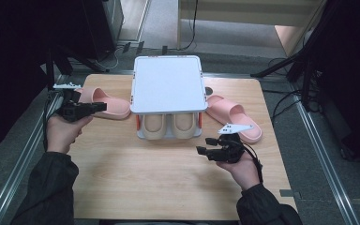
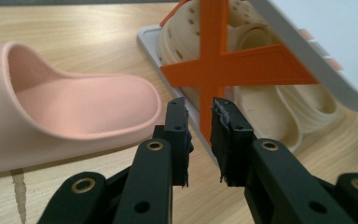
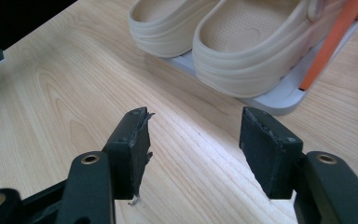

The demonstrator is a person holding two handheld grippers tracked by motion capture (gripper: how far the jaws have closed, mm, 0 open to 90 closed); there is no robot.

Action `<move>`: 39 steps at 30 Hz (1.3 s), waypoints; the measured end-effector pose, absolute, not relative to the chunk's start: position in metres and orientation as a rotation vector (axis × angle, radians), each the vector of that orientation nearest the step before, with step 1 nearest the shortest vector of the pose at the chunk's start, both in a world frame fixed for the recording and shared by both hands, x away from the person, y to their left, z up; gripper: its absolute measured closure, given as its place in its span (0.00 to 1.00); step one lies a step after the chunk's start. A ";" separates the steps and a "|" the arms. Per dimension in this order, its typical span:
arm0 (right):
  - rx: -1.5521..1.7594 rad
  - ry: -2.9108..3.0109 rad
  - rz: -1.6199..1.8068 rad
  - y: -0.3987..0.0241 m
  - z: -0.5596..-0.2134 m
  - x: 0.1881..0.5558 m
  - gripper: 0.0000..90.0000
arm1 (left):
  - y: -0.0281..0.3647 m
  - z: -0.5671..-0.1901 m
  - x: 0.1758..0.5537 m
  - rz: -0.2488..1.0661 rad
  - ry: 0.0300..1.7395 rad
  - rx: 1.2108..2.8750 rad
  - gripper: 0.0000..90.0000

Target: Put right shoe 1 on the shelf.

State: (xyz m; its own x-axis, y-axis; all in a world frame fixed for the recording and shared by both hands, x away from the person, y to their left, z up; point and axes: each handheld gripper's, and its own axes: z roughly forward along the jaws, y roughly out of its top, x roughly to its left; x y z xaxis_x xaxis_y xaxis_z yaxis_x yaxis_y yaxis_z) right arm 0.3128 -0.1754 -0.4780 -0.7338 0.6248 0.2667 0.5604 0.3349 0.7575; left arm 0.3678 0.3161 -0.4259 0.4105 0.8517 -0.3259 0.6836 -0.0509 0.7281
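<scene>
A small white two-level rack (image 1: 168, 84) stands at the middle back of the wooden table (image 1: 159, 187). Two beige clogs (image 1: 153, 125) (image 3: 256, 42) sit on its lower shelf (image 3: 279, 100), behind an orange cross brace (image 2: 223, 65). One pink slipper (image 1: 110, 105) (image 2: 74, 102) lies left of the rack, another pink slipper (image 1: 234, 117) lies to its right. My left gripper (image 1: 102, 107) (image 2: 199, 112) hovers just beside the left slipper, its jaws a narrow gap apart with nothing between them. My right gripper (image 1: 204, 145) (image 3: 196, 126) stands open and empty in front of the rack's right corner.
Metal rails run along both sides of the table. Dark stands and cables sit on the floor behind and to the right. Bare wood stretches across the front half of the table.
</scene>
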 end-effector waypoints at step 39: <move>1.218 2.466 1.337 -0.187 -0.485 0.290 0.51 | 0.348 -0.515 0.433 0.280 1.554 1.776 0.98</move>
